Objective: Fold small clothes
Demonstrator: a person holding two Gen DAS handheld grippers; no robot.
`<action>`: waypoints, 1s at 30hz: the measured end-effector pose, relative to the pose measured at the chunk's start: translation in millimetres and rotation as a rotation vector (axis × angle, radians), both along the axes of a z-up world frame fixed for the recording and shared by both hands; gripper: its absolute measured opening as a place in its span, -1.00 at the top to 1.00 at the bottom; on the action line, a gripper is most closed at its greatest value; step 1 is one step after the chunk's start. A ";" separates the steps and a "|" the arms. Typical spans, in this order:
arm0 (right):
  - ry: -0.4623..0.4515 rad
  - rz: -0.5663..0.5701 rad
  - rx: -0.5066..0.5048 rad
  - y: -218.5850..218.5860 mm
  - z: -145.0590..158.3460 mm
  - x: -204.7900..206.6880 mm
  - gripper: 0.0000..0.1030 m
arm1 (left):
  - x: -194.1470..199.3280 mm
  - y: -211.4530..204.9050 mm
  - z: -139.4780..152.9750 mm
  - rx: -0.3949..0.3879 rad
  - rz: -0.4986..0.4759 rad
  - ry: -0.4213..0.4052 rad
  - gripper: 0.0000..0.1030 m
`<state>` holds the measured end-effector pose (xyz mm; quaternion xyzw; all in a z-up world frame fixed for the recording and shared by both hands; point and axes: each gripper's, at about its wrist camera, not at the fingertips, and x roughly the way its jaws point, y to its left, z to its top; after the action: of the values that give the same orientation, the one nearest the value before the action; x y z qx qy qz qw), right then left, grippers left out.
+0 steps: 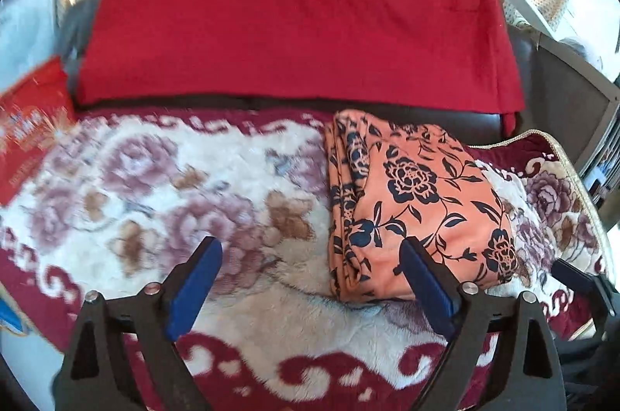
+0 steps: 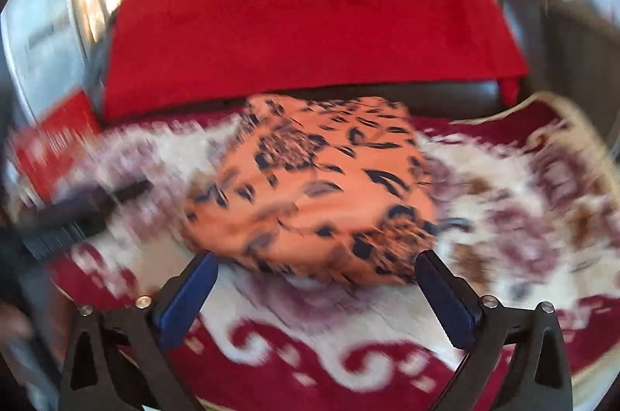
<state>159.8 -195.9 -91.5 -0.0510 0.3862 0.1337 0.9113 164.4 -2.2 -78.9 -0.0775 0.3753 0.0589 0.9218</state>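
An orange garment with a dark blue flower print (image 1: 418, 205) lies folded into a compact bundle on a plush floral blanket (image 1: 162, 186). In the left wrist view it sits to the right of centre. My left gripper (image 1: 310, 252) is open and empty, its right finger just in front of the bundle's near edge. In the right wrist view the same garment (image 2: 310, 186) lies straight ahead, blurred by motion. My right gripper (image 2: 316, 261) is open and empty, just short of the bundle's near edge. The left gripper shows as a dark blur at the left (image 2: 97, 197).
A red blanket (image 1: 294, 15) drapes over the sofa back behind. A red printed bag (image 1: 27, 143) lies at the left edge. The blanket's tasselled edge (image 1: 581, 186) marks the right side, with dark furniture (image 1: 569, 101) beyond it.
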 end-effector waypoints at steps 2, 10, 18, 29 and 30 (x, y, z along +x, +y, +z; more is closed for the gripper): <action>-0.026 -0.031 -0.080 -0.3 1.2 -13.7 -1.00 | -15.8 -3.7 14.2 0.028 0.003 -0.038 -0.82; -0.058 -0.098 -0.094 -21.4 24.5 -36.5 -1.00 | -40.6 -9.4 45.3 0.023 -0.048 -0.088 -1.00; -0.096 -0.164 -0.078 -30.3 38.9 -27.4 -1.00 | -44.7 -23.0 53.0 0.036 -0.076 -0.094 -1.00; -0.095 -0.171 -0.057 -34.0 42.5 -11.8 -1.00 | -27.5 -26.3 51.4 0.038 -0.085 -0.079 -1.00; -0.093 -0.171 -0.057 -34.4 42.5 -9.2 -1.00 | -25.4 -27.6 50.8 0.045 -0.085 -0.076 -1.00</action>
<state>150.6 -230.3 -49.0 -0.0500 0.3502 0.0419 0.9344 139.0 -29.8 -28.1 -0.0430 0.3417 0.0254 0.9385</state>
